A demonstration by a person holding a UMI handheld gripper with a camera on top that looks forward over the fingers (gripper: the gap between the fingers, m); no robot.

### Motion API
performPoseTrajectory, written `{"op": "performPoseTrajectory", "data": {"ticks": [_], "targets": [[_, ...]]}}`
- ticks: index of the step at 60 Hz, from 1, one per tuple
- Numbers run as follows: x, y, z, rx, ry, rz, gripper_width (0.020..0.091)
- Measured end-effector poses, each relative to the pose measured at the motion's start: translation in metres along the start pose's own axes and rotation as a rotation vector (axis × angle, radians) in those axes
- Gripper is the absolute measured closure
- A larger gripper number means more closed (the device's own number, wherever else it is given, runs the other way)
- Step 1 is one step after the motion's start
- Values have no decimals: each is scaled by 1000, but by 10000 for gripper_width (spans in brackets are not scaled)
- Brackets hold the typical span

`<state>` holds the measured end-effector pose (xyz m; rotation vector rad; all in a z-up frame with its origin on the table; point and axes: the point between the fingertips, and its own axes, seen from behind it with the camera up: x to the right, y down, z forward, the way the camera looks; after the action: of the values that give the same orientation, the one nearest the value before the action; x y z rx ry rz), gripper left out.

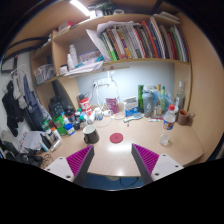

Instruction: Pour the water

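Two shelves of books (140, 40) fill the wall at about twelve to one o'clock from the gripper, above a wide pale desk (115, 155) that takes up the middle of the scene. Along the back of the desk, from nine through to two o'clock, stands a crowd of bottles, jars and boxes too small to sort out, with a hanging clutter of dark things at nine o'clock beyond the desk's end. Nearer in, a water bottle (168, 124) with a red cap stands upright on the desk at roughly two o'clock, well apart from the fingers. A dark cup (91, 134) stands at about eleven o'clock, just ahead of the left finger, and a small red disc (116, 137) lies flat between the two at twelve o'clock. The gripper (115, 160) hangs over the near edge of the desk with its two purple pads (79, 158) spread wide and nothing between them. By my reading the pour has not begun: the bottle is capped and untouched, so reaching, grasping, carrying and tipping it all remain
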<state>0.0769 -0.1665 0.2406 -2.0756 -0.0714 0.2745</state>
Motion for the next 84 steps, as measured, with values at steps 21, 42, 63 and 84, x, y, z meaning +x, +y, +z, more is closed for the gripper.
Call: {"op": "performPoseTrajectory", "data": {"ticks": [21, 42, 63, 84], "targets": [[24, -25, 2, 70, 76, -75, 298], [174, 8, 81, 112, 153, -79, 296], [303, 23, 222, 222, 218, -64, 297], [324, -19, 288, 312, 288, -142, 619]]}}
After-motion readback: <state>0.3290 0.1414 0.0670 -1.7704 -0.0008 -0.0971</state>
